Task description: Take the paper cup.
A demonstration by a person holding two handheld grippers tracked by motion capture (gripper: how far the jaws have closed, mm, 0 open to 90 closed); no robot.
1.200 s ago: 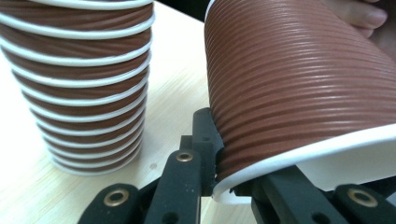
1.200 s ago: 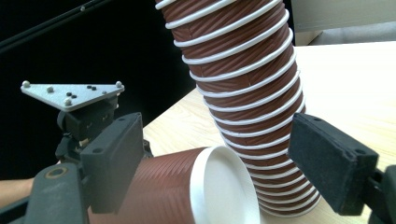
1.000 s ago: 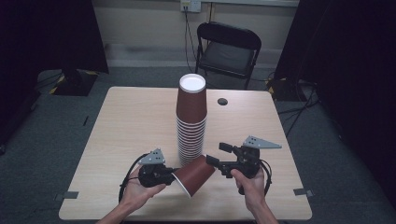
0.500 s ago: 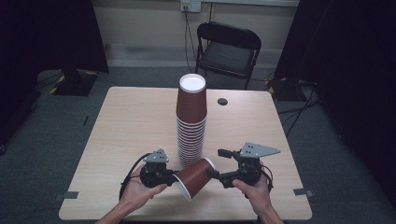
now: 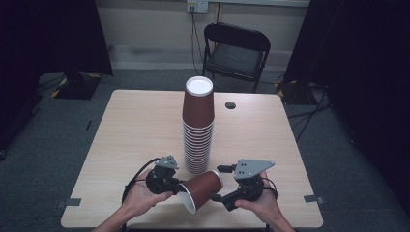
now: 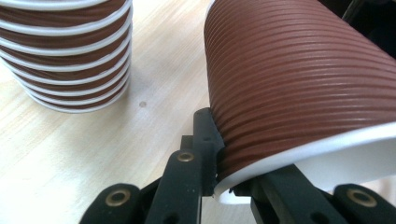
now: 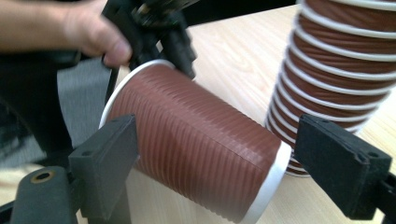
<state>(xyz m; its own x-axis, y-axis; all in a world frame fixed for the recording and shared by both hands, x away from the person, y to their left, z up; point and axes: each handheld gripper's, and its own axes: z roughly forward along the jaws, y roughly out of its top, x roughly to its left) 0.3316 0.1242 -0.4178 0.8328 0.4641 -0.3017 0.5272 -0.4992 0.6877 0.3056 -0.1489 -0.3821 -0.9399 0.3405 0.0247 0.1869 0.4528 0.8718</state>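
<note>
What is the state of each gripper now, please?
Left gripper: closed on the rim of the tilted brown cup.
Right gripper: open, one jaw on each side of the cup, not clamping it.

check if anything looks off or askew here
One ribbed brown cup lies on its side, off the upright stack. The left gripper pinches its rim; the right gripper stands open around its base. Nothing looks spilled or damaged.

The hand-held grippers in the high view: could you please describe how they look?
Both are black. The left hand-held gripper has a small grey plate on top and a black cable looping behind it. The right hand-held gripper carries a larger grey three-cornered plate with dark holes. Its jaws end in blocky black pads. The forearms are bare, with no sleeves.
</note>
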